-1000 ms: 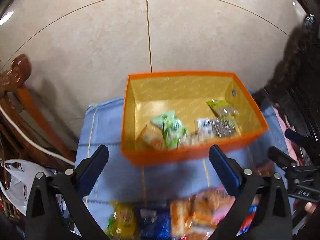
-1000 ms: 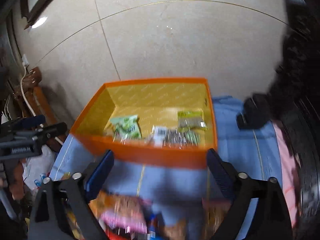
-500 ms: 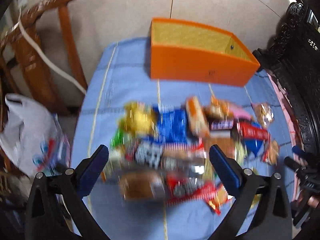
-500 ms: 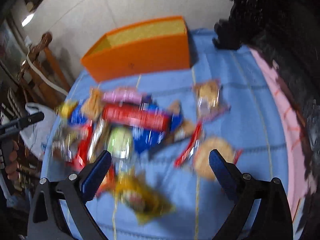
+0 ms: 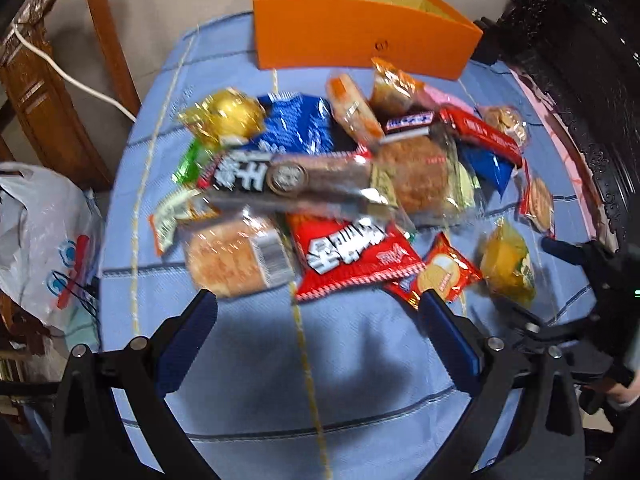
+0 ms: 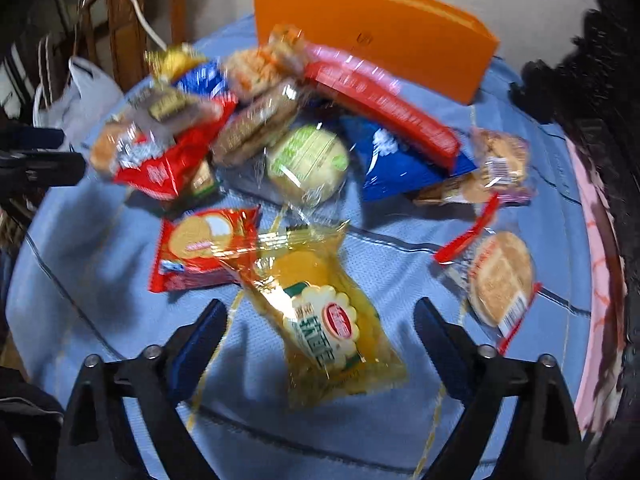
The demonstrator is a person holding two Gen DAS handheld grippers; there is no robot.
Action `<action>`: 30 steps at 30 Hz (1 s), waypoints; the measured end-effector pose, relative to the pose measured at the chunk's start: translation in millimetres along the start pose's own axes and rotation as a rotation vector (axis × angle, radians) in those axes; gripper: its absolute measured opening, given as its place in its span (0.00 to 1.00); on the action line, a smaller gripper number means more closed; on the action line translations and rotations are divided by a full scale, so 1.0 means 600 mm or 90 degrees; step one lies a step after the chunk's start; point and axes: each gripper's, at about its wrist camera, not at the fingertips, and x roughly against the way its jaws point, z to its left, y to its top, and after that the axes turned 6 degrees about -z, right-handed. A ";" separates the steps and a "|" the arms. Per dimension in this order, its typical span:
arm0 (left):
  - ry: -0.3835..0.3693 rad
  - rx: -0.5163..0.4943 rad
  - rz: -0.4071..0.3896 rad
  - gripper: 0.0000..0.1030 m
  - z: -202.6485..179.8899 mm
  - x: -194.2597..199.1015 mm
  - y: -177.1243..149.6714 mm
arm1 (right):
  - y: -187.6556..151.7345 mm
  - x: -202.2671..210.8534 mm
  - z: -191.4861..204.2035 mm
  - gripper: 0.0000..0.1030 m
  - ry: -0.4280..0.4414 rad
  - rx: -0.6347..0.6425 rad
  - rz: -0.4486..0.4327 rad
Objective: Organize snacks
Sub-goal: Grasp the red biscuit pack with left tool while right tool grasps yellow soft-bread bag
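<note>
A pile of wrapped snacks lies on a blue cloth (image 5: 360, 360) in front of an orange box (image 5: 360, 40), which also shows in the right wrist view (image 6: 372, 36). My left gripper (image 5: 318, 332) is open and empty, just short of a red packet (image 5: 352, 252) and a clear-wrapped bun (image 5: 232, 256). My right gripper (image 6: 320, 340) is open, with a yellow cake packet (image 6: 320, 320) lying between its fingers, untouched. That yellow packet also shows in the left wrist view (image 5: 508, 268). A red cracker packet (image 6: 204, 248) lies to its left.
A wooden chair (image 5: 44, 92) with a white cable and a white plastic bag (image 5: 44, 240) stand left of the table. Dark carved furniture (image 5: 580, 80) rises on the right. A round cracker packet (image 6: 500, 276) lies right of my right gripper.
Both grippers have pulled back from over the orange box and dropped low toward the snack pile at the near side of the cloth. Both stay open.
</note>
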 end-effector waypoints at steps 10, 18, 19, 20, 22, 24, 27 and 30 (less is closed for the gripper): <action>-0.074 -0.126 0.023 0.96 -0.125 -0.022 -0.029 | -0.018 0.008 -0.070 0.44 0.083 -0.114 0.033; -0.119 -0.268 0.026 0.68 -0.204 -0.063 -0.034 | -0.058 0.028 -0.154 0.44 0.095 -0.211 0.041; -0.135 -0.269 0.054 0.59 -0.208 -0.081 -0.032 | -0.064 0.028 -0.154 0.44 0.098 -0.214 0.040; -0.137 -0.269 0.067 0.53 -0.208 -0.092 -0.029 | -0.067 0.030 -0.155 0.44 0.100 -0.216 0.038; -0.126 -0.280 0.054 0.53 -0.216 -0.099 -0.025 | -0.070 0.035 -0.154 0.45 0.103 -0.217 0.037; -0.117 -0.291 0.052 0.57 -0.223 -0.107 -0.018 | -0.075 0.036 -0.164 0.45 0.108 -0.218 0.037; -0.107 -0.290 0.046 0.61 -0.220 -0.123 -0.004 | -0.079 0.035 -0.171 0.45 0.113 -0.219 0.042; -0.102 -0.293 0.039 0.42 -0.206 -0.139 0.004 | -0.075 0.037 -0.169 0.45 0.118 -0.215 0.041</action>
